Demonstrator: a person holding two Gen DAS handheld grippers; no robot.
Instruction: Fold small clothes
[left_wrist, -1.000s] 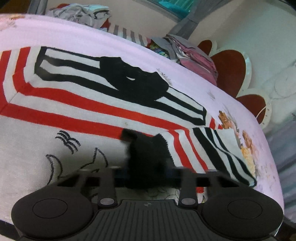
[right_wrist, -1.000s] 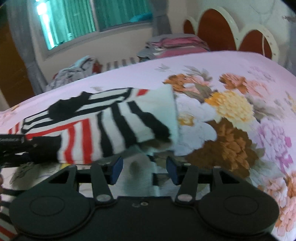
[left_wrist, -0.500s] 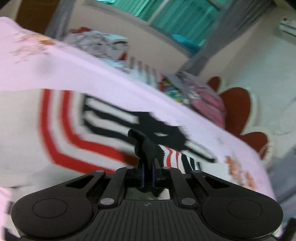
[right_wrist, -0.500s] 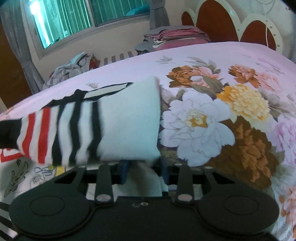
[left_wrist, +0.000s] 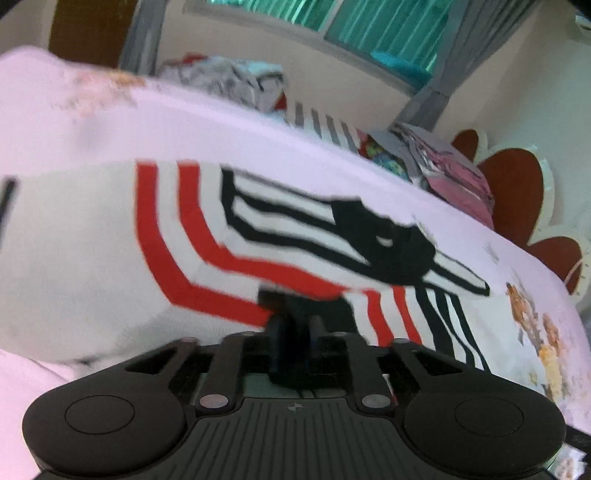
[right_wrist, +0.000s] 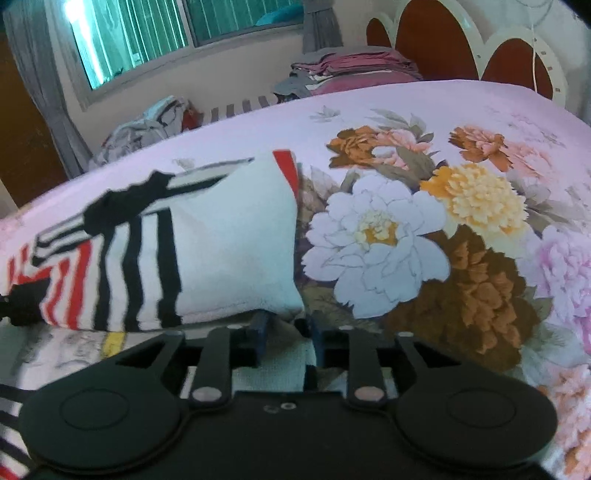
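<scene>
A small white shirt (left_wrist: 92, 251) with red and black stripes and a black collar lies on the pink floral bed sheet (right_wrist: 424, 229). My left gripper (left_wrist: 295, 332) is shut on the shirt's black cuff and holds it low over the striped body. My right gripper (right_wrist: 286, 328) is shut on the white edge of the same shirt (right_wrist: 229, 243), whose striped sleeve is folded over to the left. The black cuff shows at the far left of the right wrist view (right_wrist: 26, 302).
A heap of unfolded clothes (left_wrist: 225, 81) lies at the bed's far edge below the window. A stack of folded pink and grey clothes (right_wrist: 351, 70) sits by the red and white headboard (right_wrist: 443, 40). Flower print covers the sheet to the right.
Both grippers closed on the shirt, the left on the black cuff, the right on the white edge. The sleeve has been lifted and carried left over the shirt body.
</scene>
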